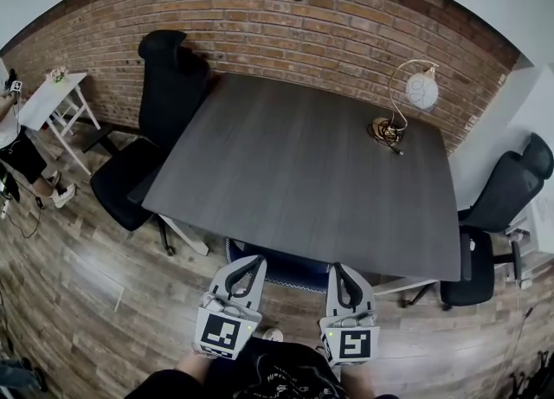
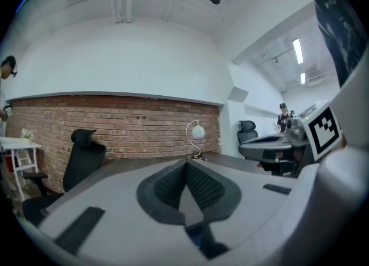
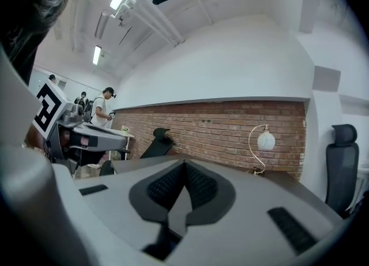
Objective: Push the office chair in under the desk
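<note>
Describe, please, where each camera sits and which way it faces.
Head view: on the person's head, steeply down at the desk; left gripper and right gripper show, shut.
Left gripper view: on that gripper, along its jaws across the desk to the brick wall; right gripper's cube at right.
Right gripper view: likewise; left gripper's cube at left.
Shared: the lamp.
</note>
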Motion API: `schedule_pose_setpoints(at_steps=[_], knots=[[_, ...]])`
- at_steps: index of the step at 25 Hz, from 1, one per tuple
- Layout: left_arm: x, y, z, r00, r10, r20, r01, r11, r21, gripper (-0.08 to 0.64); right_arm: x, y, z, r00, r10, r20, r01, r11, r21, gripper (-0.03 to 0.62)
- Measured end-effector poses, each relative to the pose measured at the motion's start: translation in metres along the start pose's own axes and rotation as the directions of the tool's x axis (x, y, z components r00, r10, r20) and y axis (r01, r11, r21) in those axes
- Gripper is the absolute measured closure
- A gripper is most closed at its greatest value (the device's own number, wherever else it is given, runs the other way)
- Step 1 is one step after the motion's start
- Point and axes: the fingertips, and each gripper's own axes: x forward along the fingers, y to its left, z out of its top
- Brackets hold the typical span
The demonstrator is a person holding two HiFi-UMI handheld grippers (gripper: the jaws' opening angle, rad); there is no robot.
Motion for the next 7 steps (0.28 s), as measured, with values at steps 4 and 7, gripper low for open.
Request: schedule_pose_setpoints(at_steps=[4,7], knots=[[0.0048,-0.0039,-0.0050,1.000,-0.015,-0.020,0.016,1.000,0.019,0.554,0.0064,0.0019,0.0002,1.000,0.009,-0.007,-0.009,1.000,-0.002,0.589],[0.0101,-0.0081,-0.0075,0.999,-0.025,-0.024,0.026,1.000,0.016,0.554,0.0113,0.0020,-0.0020,1.000,0.015,-0.012,-0.015,1.000,-0.010,0.589]])
